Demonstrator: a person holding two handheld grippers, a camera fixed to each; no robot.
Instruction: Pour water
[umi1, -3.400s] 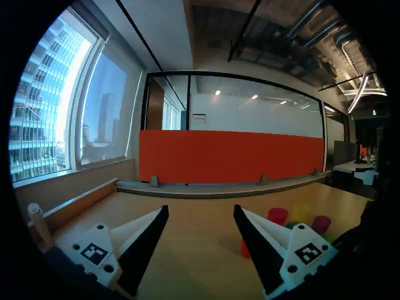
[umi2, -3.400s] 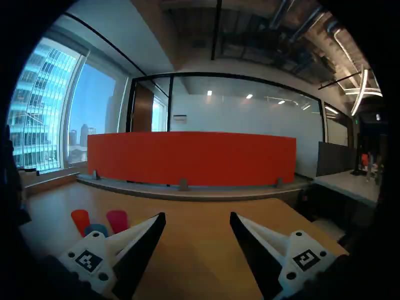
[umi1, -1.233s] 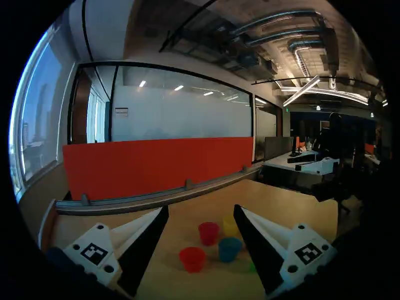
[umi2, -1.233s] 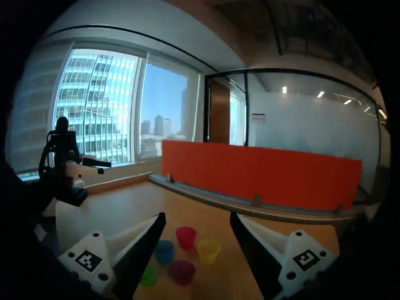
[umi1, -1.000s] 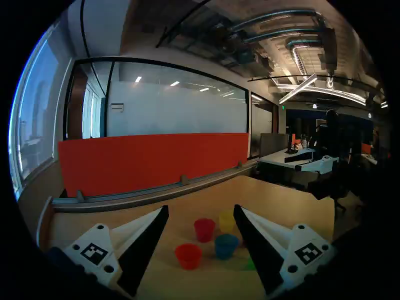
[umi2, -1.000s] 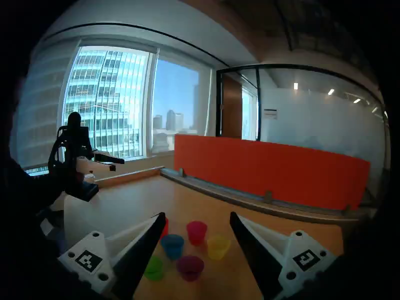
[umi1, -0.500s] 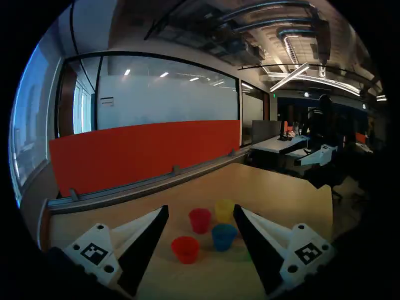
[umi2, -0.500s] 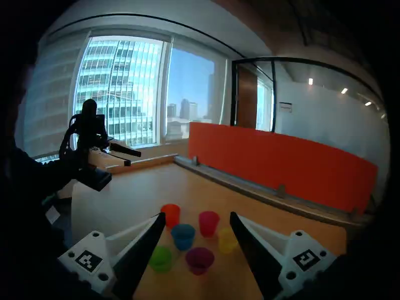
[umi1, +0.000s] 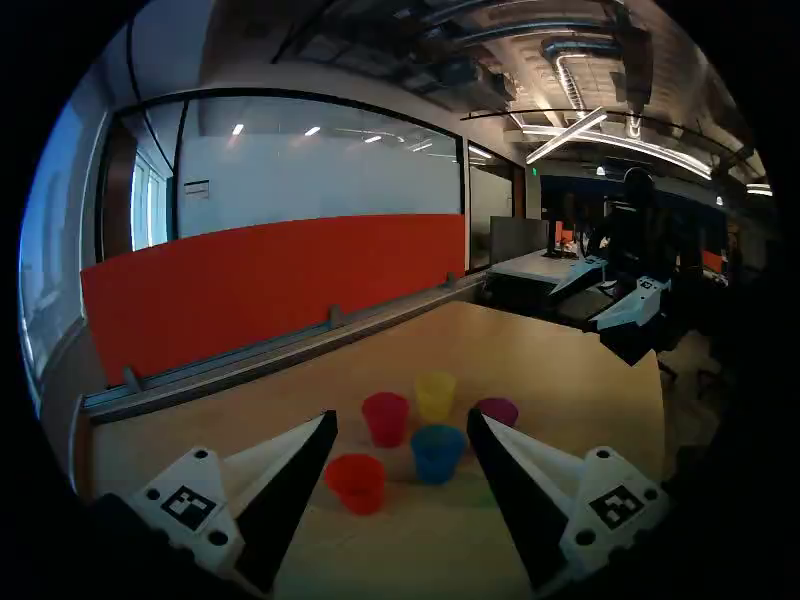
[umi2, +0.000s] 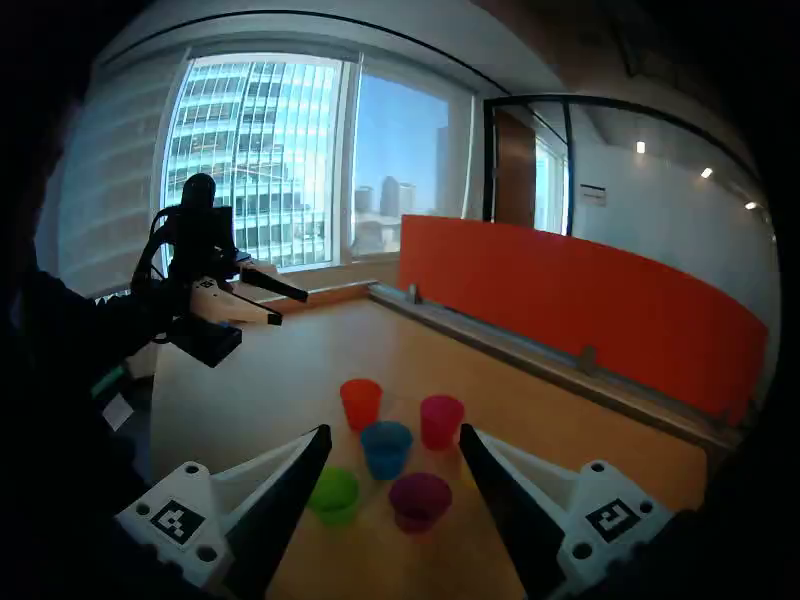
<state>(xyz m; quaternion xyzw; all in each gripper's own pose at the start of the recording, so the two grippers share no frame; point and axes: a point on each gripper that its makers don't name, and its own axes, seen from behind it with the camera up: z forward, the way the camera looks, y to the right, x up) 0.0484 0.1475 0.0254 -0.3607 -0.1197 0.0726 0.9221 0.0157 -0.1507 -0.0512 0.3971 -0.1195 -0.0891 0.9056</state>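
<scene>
Several small plastic cups stand close together on the wooden table (umi1: 560, 370). The left gripper view has an orange cup (umi1: 357, 483), a pink cup (umi1: 386, 418), a yellow cup (umi1: 435, 395), a blue cup (umi1: 438, 452) and a purple cup (umi1: 496, 411). My left gripper (umi1: 400, 414) is open and empty above the near side of the cluster. From the right gripper view I see the orange cup (umi2: 360, 402), pink cup (umi2: 441, 420), blue cup (umi2: 386, 448), green cup (umi2: 333, 494) and purple cup (umi2: 419, 500). My right gripper (umi2: 393, 429) is open and empty, facing the cluster from the opposite side.
An orange divider panel (umi1: 270, 280) on a grey rail runs along the table's far edge. Large windows (umi2: 250, 160) line one wall. The left gripper (umi2: 255, 290), held by a dark-sleeved arm, hovers across the table; the right gripper (umi1: 615, 300) appears far off in the left gripper view.
Both cameras have swung toward the cups, which now sit between each gripper's fingers. Each gripper has come into the other's view. Both stayed open.
</scene>
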